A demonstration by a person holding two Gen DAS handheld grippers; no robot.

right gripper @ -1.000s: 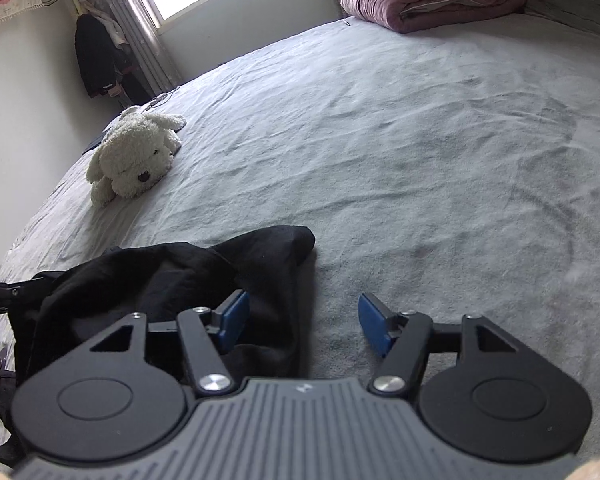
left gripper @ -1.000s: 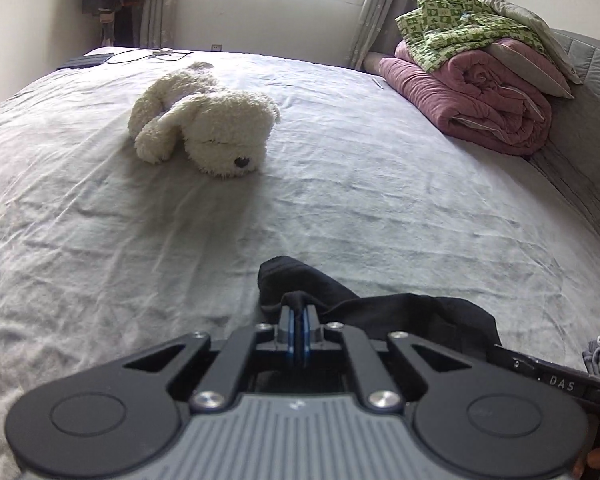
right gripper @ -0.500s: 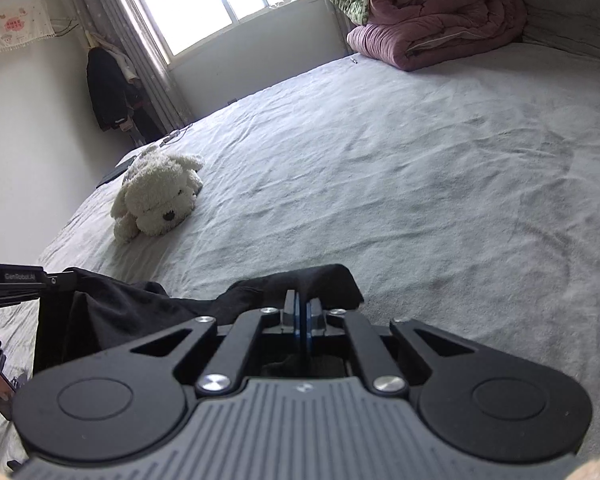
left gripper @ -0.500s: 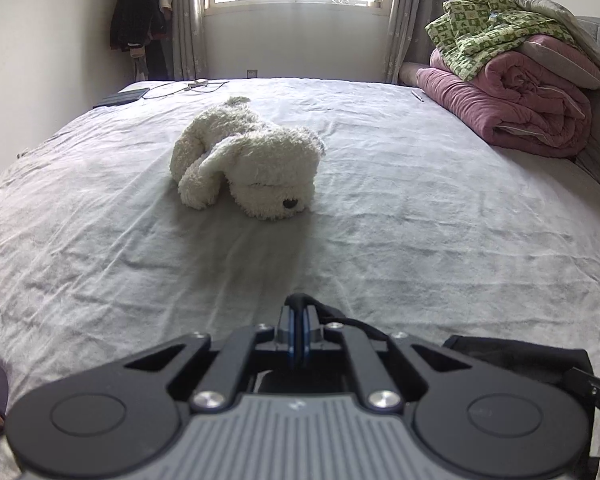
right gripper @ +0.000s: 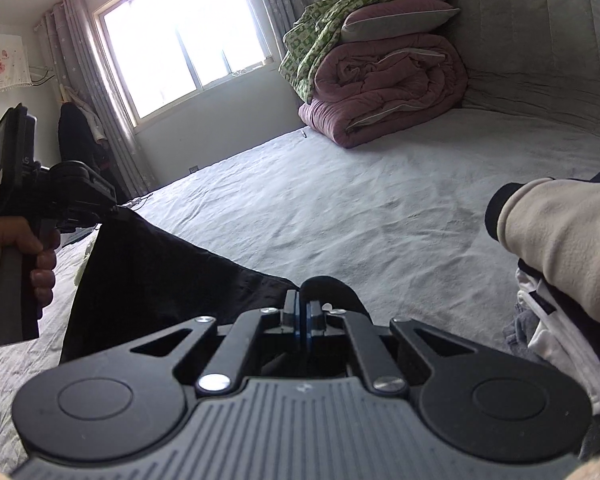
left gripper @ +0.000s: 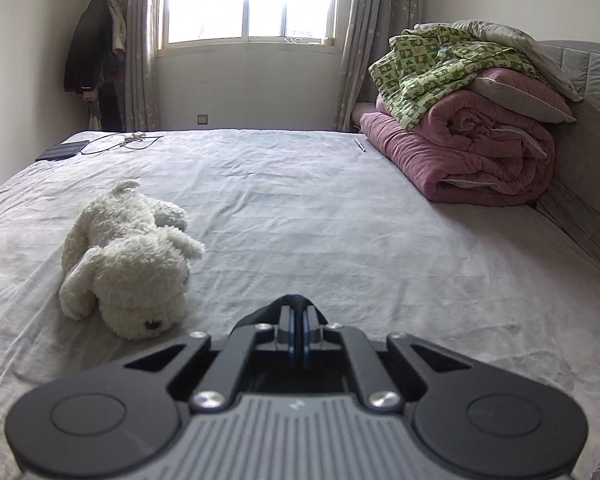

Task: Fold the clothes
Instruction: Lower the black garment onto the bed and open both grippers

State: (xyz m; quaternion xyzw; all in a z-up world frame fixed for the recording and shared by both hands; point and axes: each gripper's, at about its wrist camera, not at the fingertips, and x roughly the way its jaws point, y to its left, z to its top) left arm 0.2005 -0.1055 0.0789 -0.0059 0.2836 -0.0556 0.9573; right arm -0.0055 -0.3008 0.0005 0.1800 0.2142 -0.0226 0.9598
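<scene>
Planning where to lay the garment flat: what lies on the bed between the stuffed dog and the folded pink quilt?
Only bare grey bedsheet lies between the stuffed dog and the pink quilt, seen in the left wrist view.

I see a white plush dog point(left gripper: 128, 264) lying on the grey bedsheet point(left gripper: 340, 220). Near the headboard point(right gripper: 540, 40), a green patterned blanket point(left gripper: 428, 72) tops a folded pink quilt point(left gripper: 472, 152).

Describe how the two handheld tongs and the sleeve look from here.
Each of the tongs, left and right, has a ribbed grey body, black linkage arms with silver screws, round black side discs and blue pads. The left unit, seen from the right camera, has a grey handle with a black mount. The sleeve is cream with a dark cuff.
</scene>
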